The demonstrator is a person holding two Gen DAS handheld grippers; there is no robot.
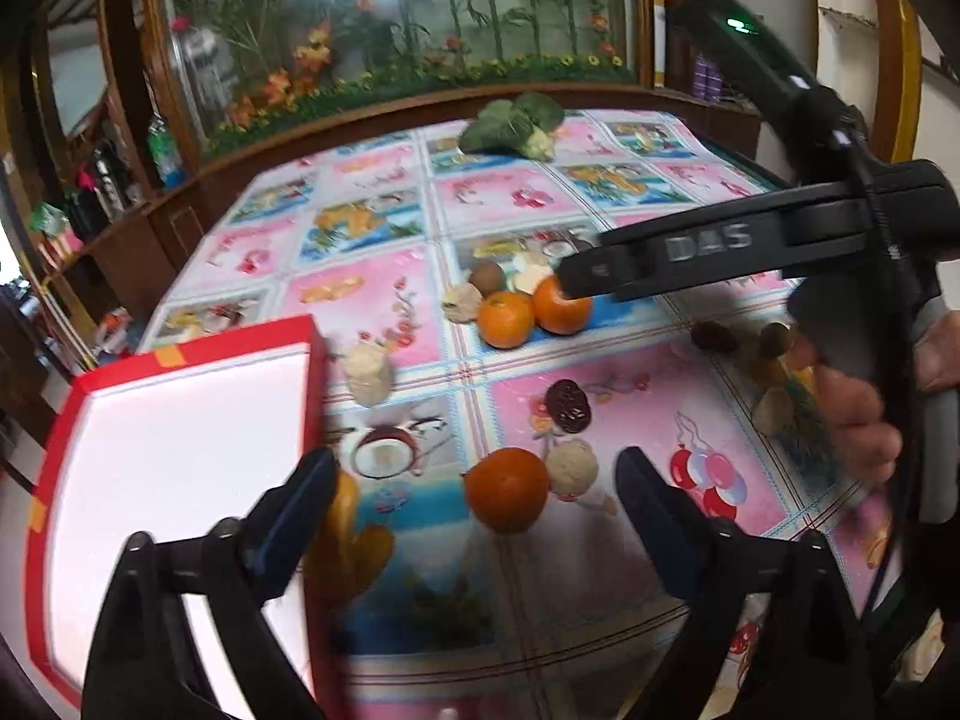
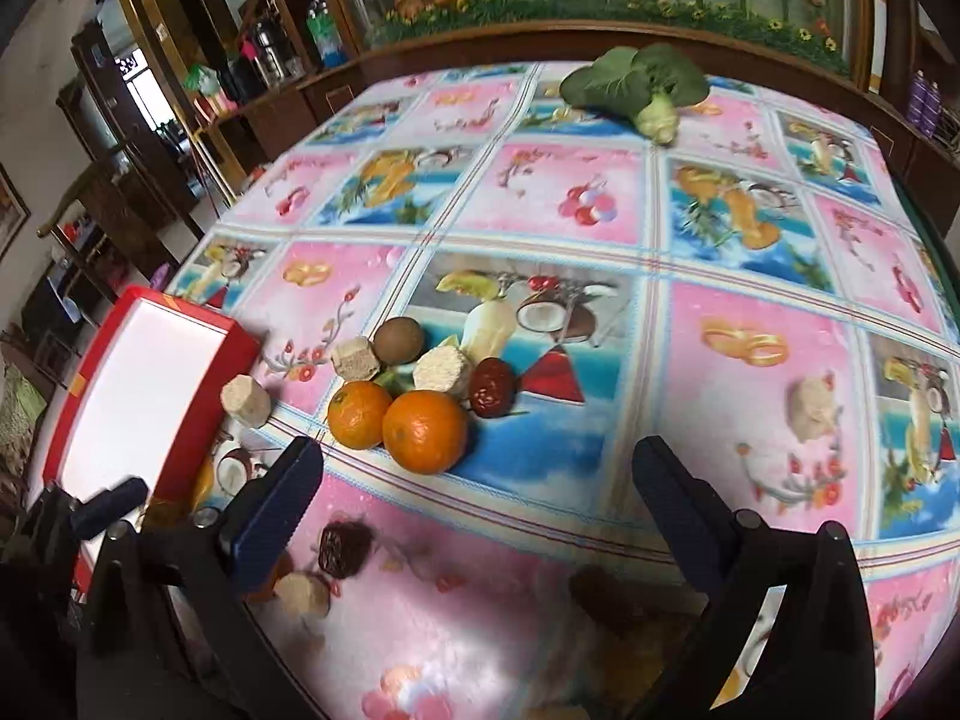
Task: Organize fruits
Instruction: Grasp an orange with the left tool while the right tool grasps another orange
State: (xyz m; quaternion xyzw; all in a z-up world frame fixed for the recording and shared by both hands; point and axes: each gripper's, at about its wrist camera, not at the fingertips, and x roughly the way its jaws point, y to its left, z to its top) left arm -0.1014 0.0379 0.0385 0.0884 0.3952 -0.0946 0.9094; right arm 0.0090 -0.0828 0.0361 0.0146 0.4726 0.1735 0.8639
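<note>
While red box (image 1: 174, 468) sits empty, 3 oranges (image 1: 507, 489) remain on surface (image 2: 750, 324); left gripper (image 1: 474, 498) and right gripper (image 2: 480, 480) jaws wide, nothing held. Sorting barely begun.

Tablecloth (image 2: 600, 210): pink and blue squares, fruit and flower prints. Box (image 1: 60, 420): red rim, white inside. Oranges (image 2: 425, 431): orange. Date (image 2: 492, 387): dark red. Greens (image 2: 636, 81): green leaves, pale stem.
</note>
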